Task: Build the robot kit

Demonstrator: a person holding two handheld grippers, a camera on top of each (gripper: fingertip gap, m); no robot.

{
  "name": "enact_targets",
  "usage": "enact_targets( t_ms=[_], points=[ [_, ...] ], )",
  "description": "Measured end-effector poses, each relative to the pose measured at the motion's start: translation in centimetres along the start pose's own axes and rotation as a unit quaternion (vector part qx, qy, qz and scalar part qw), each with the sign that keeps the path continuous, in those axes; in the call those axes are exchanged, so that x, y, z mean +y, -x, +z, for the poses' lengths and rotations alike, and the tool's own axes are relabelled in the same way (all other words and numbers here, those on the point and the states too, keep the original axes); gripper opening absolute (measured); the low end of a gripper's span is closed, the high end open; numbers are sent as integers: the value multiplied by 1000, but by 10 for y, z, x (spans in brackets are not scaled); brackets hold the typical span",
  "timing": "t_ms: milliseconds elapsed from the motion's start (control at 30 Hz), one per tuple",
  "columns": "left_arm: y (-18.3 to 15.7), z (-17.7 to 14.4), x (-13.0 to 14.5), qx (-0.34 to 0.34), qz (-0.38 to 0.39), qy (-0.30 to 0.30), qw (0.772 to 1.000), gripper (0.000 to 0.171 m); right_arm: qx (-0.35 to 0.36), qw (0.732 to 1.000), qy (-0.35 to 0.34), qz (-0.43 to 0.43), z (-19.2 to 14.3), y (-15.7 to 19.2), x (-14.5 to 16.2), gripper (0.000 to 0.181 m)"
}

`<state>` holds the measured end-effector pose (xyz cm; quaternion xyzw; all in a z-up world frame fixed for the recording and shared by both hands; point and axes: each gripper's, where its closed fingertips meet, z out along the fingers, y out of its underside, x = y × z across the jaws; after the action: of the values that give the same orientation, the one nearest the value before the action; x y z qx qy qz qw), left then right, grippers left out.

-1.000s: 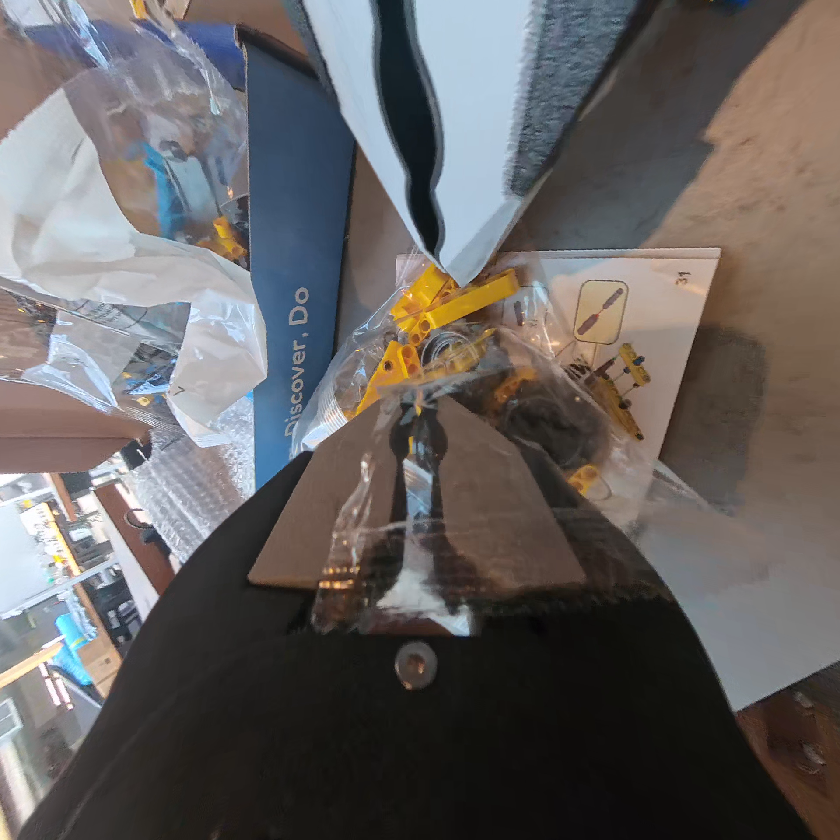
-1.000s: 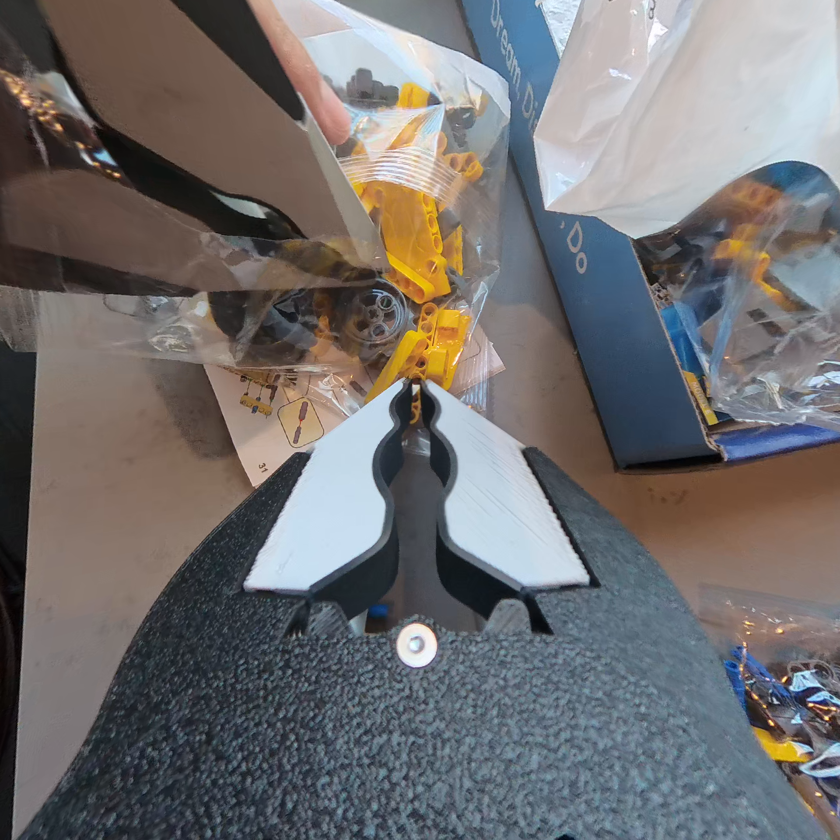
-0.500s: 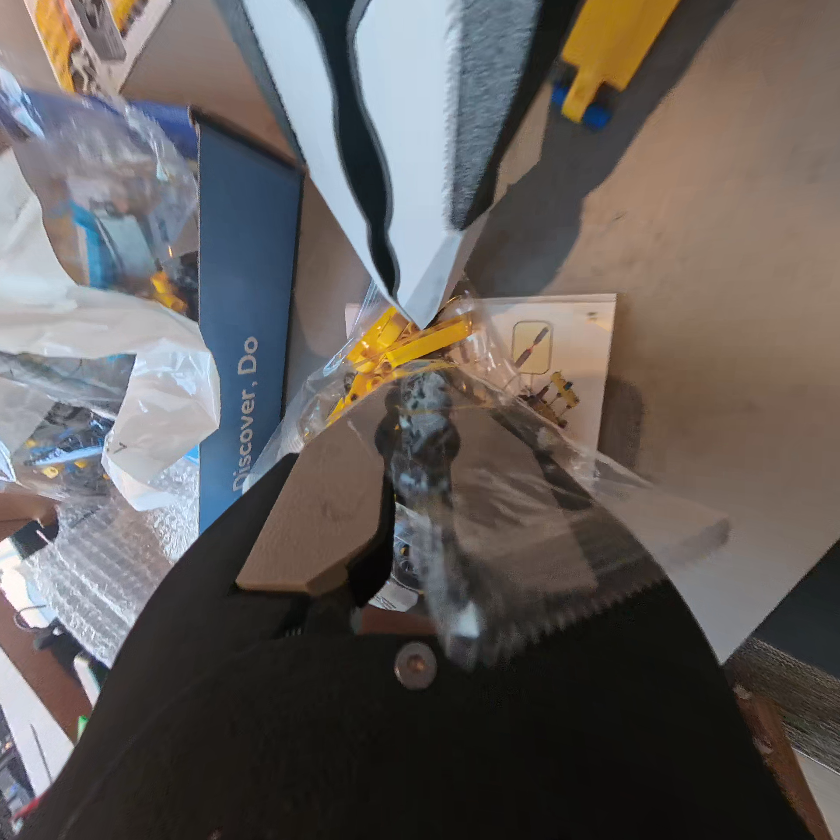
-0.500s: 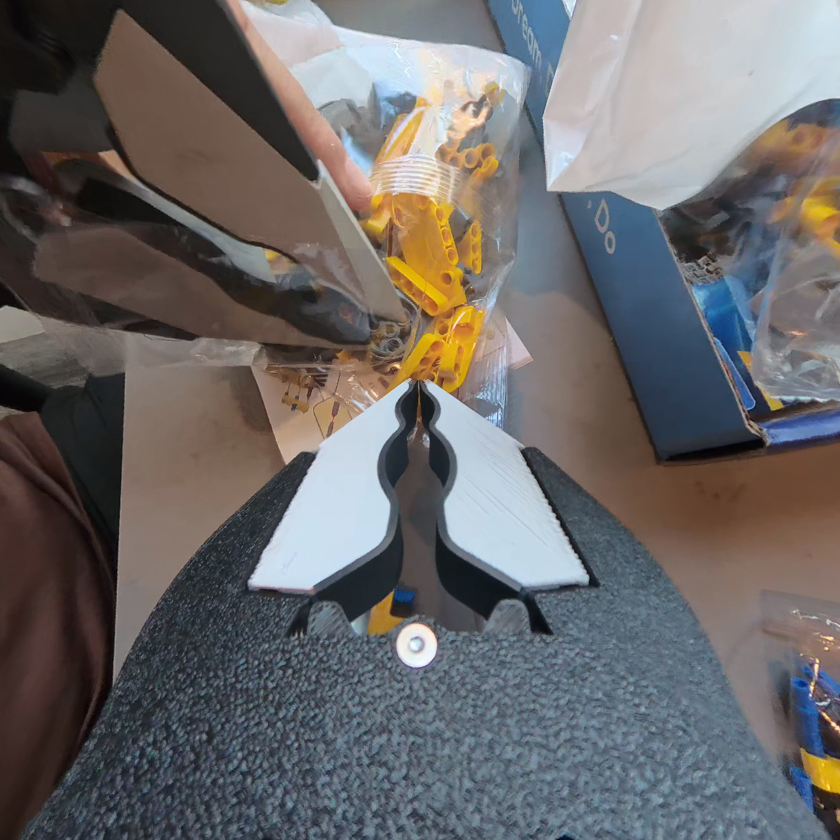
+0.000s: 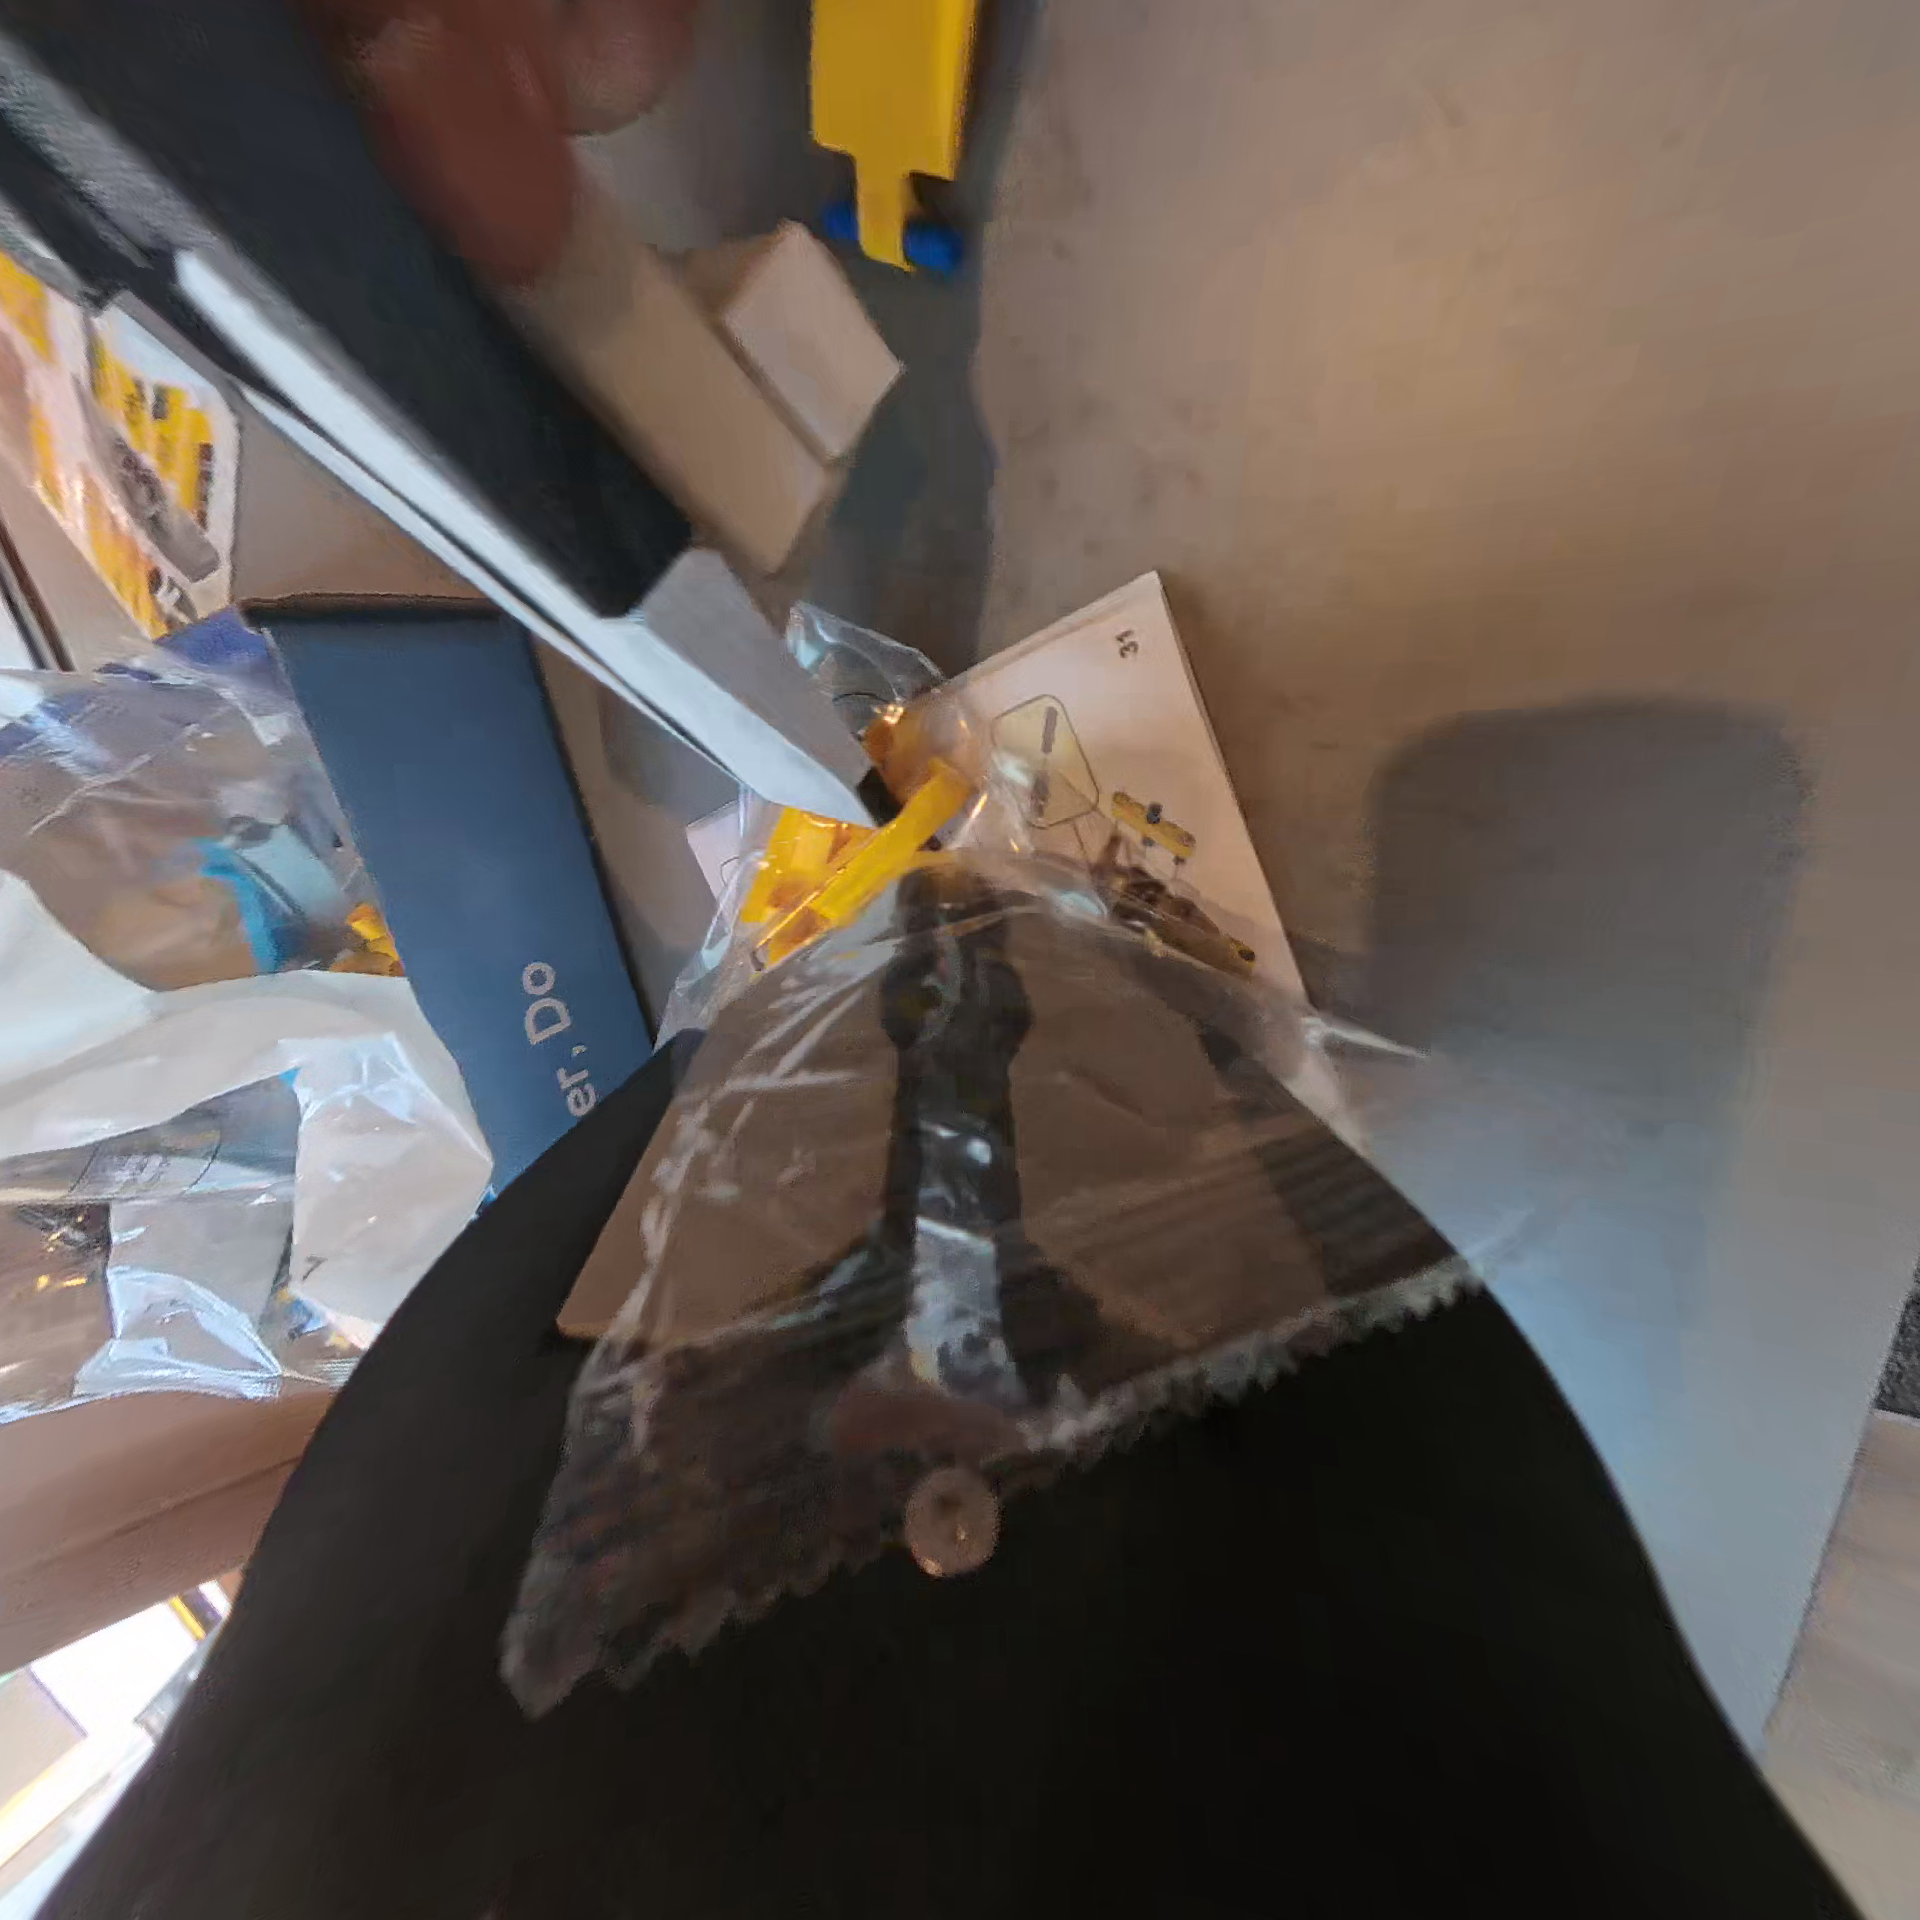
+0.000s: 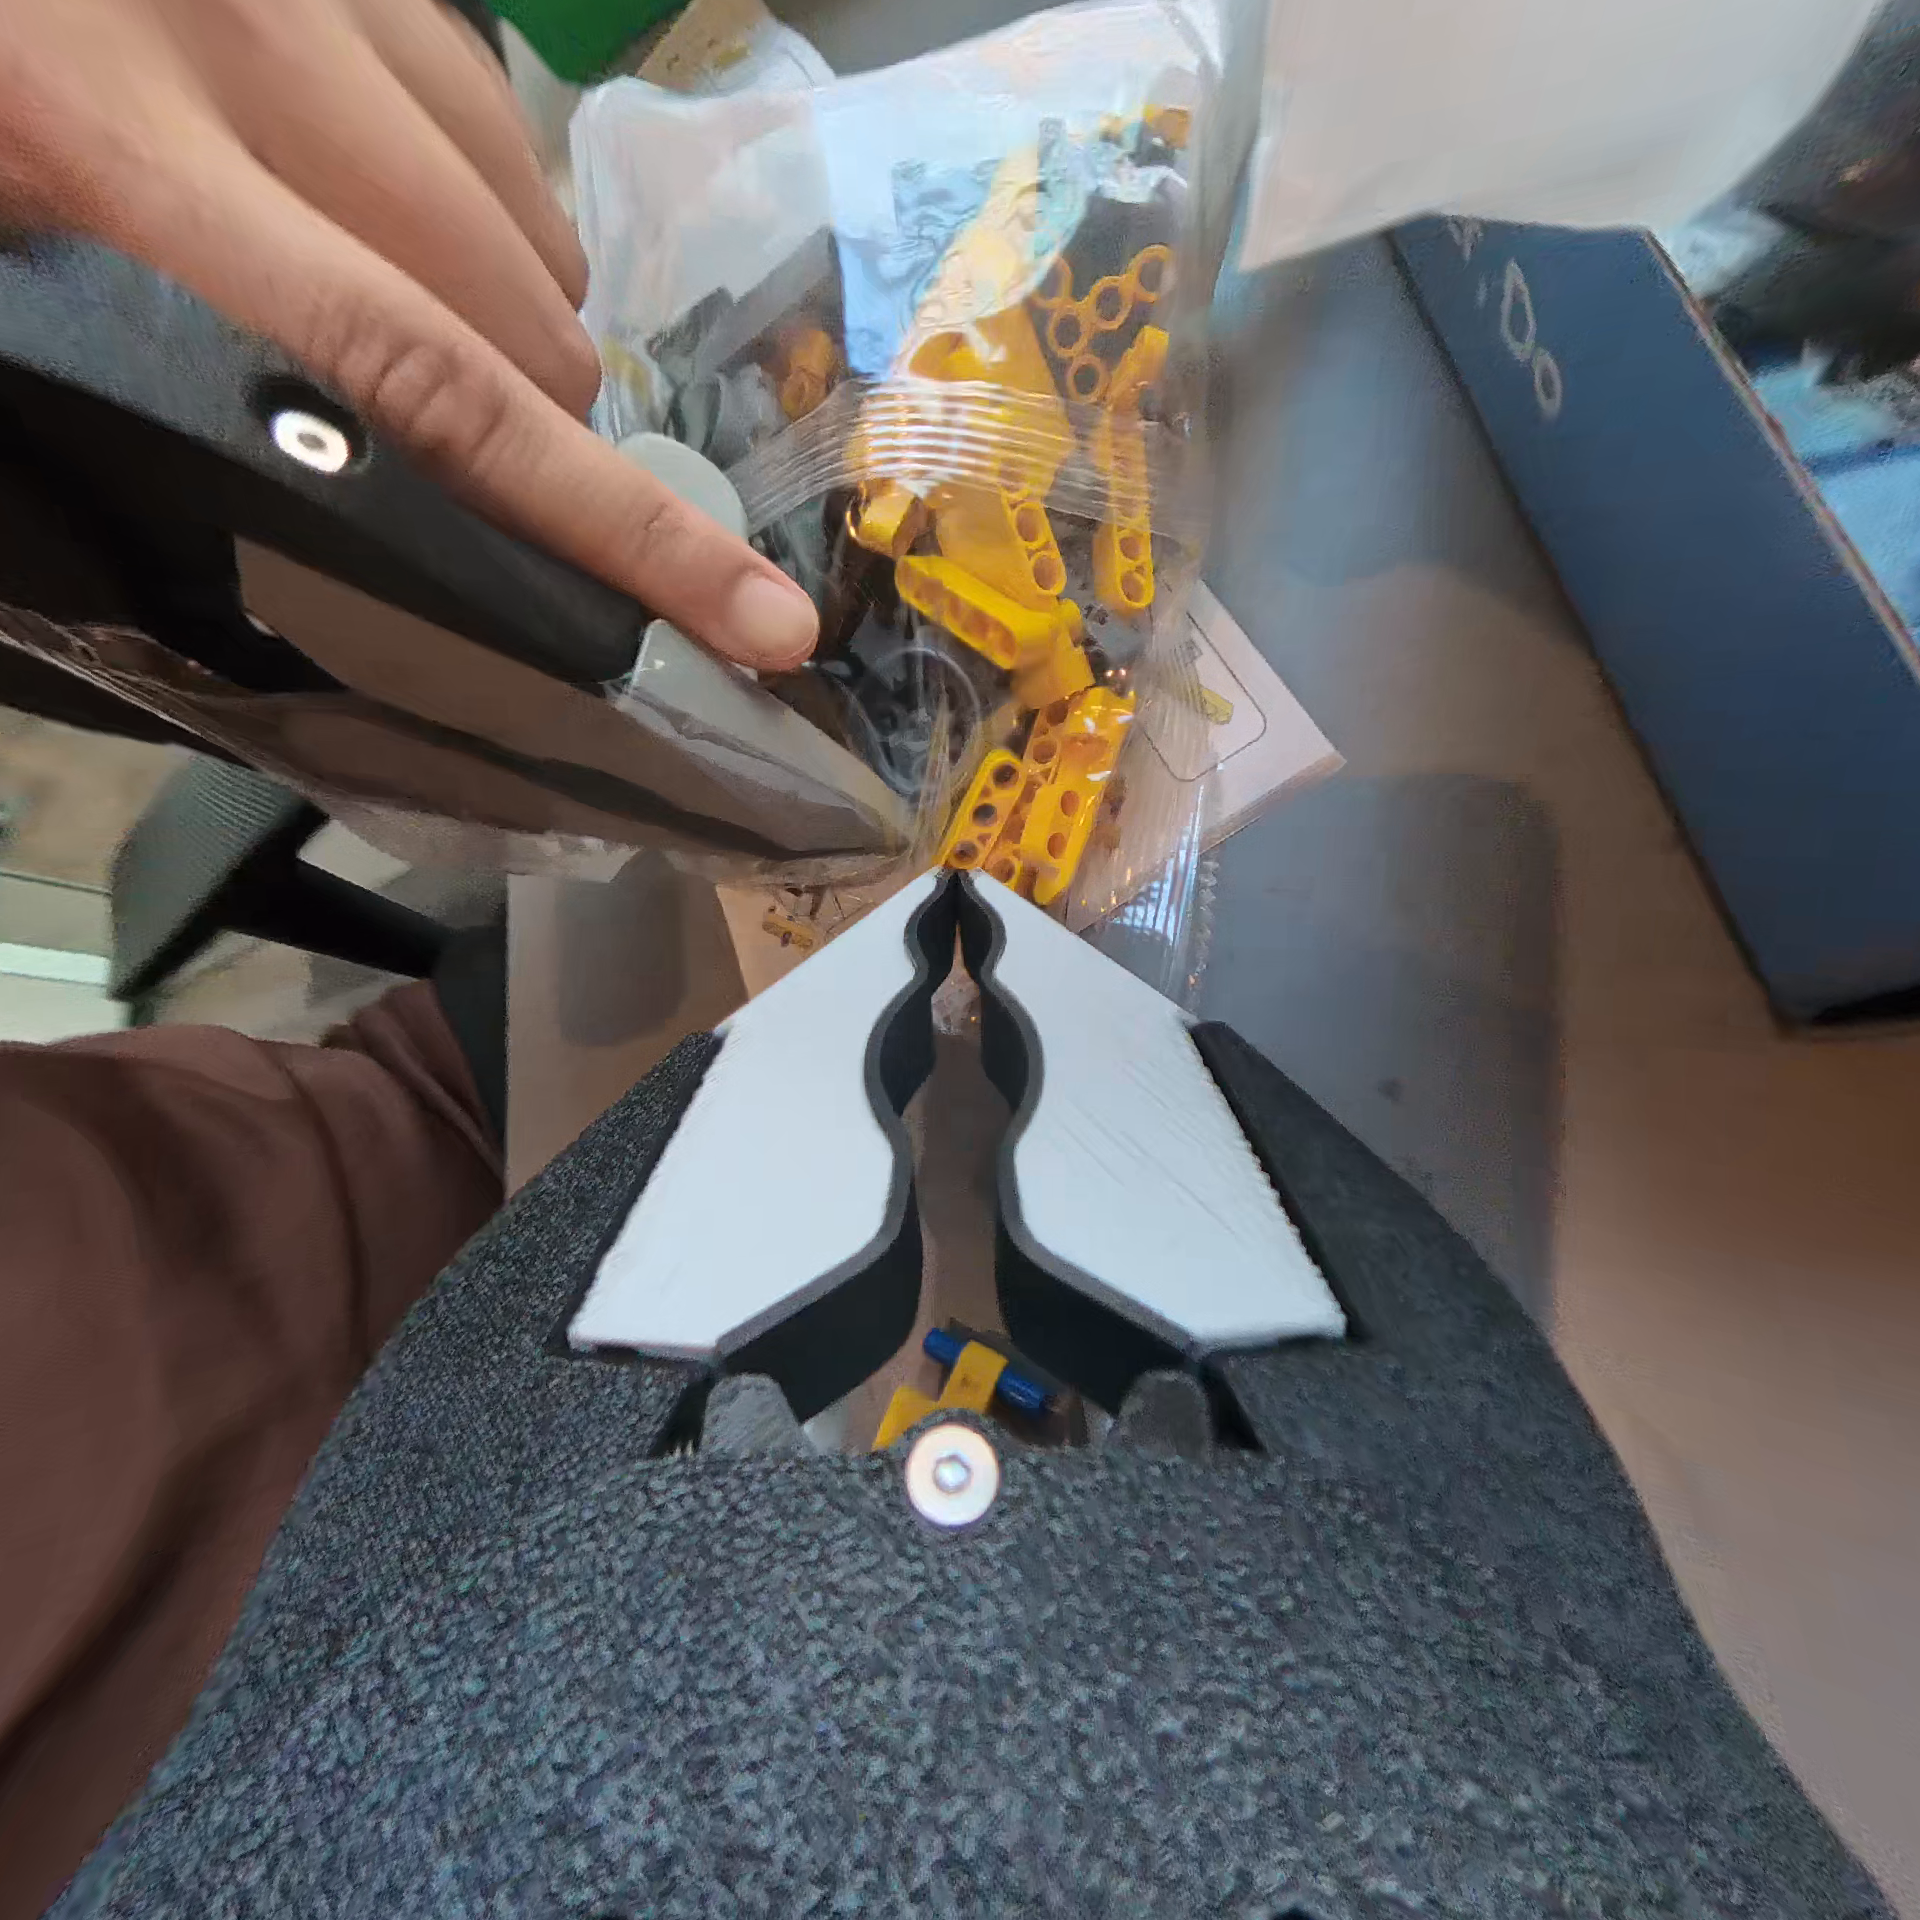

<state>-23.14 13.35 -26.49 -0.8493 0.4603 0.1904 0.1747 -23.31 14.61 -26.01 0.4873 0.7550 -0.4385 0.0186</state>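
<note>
A clear plastic bag of yellow and black building parts [image 6: 997, 520] hangs between both grippers. My left gripper [image 5: 951, 894] is shut on one side of the bag; the bag's serrated flap [image 5: 1039, 1299] drapes over its fingers. My right gripper [image 6: 954, 881] is shut, its tips pinching the bag's film next to the yellow beams [image 6: 1049, 790]. In the left wrist view the right gripper [image 5: 847, 795] comes in from the upper left. In the right wrist view the left gripper [image 6: 883, 826] comes in from the left, with a person's hand [image 6: 468, 395] on it. The two tips almost touch.
An instruction sheet [image 5: 1153, 769] lies on the table under the bag. A dark blue box [image 5: 468, 883] holding more part bags [image 5: 156, 1039] stands beside it. A yellow piece with blue pins [image 5: 894, 135] and beige blocks [image 5: 748, 395] lie farther off. Left and right tips are no more than a few centimetres apart.
Both grippers stayed shut on the bag and turned against each other. The bag has risen and its film is drawn tight. The right gripper has swung toward the upper left in the left wrist view.
</note>
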Motion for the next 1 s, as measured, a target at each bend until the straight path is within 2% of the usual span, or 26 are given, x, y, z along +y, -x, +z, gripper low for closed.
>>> enact_targets(
  t_ms=[167, 200, 267, 467, 600, 700, 800, 867, 1000],
  points=[
    [10, -2, -1, -27, 31, 2, 999, 11, 7, 1000, -3, -1, -3, -3, -1, 0],
    [10, -2, -3, -30, 42, -2, 999, 11, 6, 1000, 2, -3, -3, -2, 1, 0],
    [12, 1, -4, -44, 57, -4, 997, 0, 2, 1000, 2, 8, -1, 0, 1, 0],
    [17, 6, 1, -93, 89, 17, 992, 0, -64, 995, -15, 81, -1, 7, -1, 0],
    [25, 2, 8, -148, 97, 23, 984, 0, -66, 995, -25, 76, -8, 6, -6, 0],
    [29, -7, 19, -163, 38, 38, 985, 8, -34, 998, -23, 36, -17, 5, -9, 11],
    [28, -19, 14, -147, -71, 2, 987, 18, 7, 1000, -15, 11, -23, -1, -10, 21],
    [24, -22, 15, -129, -136, 4, 982, 28, 13, 1000, -10, 3, -23, 0, -10, 22],
    [18, -24, 18, -125, -176, 17, 976, 36, 13, 1000, 1, -3, -17, 3, -7, 26]
  ],
)
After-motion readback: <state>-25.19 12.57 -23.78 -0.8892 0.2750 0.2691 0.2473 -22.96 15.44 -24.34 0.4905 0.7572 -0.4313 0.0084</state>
